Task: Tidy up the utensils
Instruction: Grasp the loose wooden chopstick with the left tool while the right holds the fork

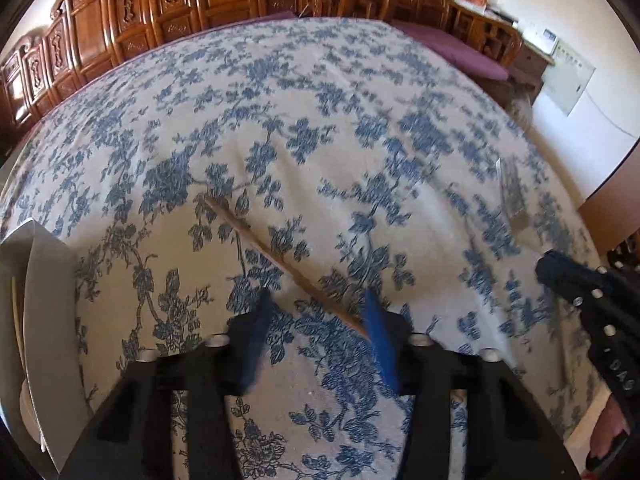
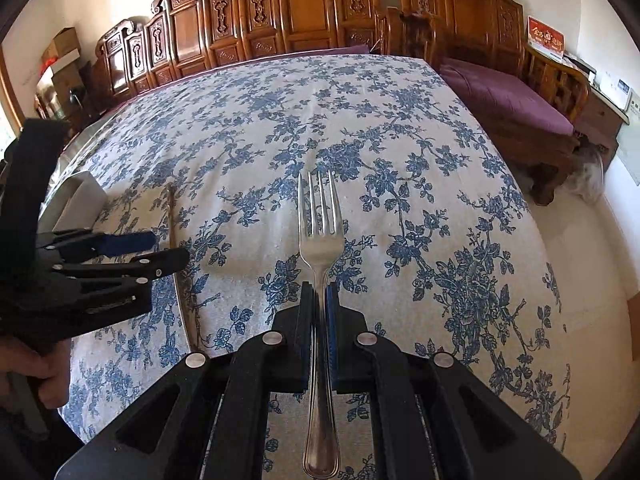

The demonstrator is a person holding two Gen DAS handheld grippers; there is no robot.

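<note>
Right gripper [image 2: 319,292], jaws clamped on a silver metal fork [image 2: 320,240], tines pointing far. Left gripper [image 1: 318,312], jaws parted, above a thin wooden chopstick [image 1: 280,260] lying diagonally on the blue-floral tablecloth [image 1: 360,120].

The fork [image 1: 514,196] is motion-blurred; the tray [image 1: 44,320] is cut off.

A chopstick [image 1: 286,265] lies on my table [image 1: 360,100] at frame centre, a container [image 1: 44,320] at lower left, the fork [image 2: 320,256] centred in my right claw [image 2: 320,292].
</note>
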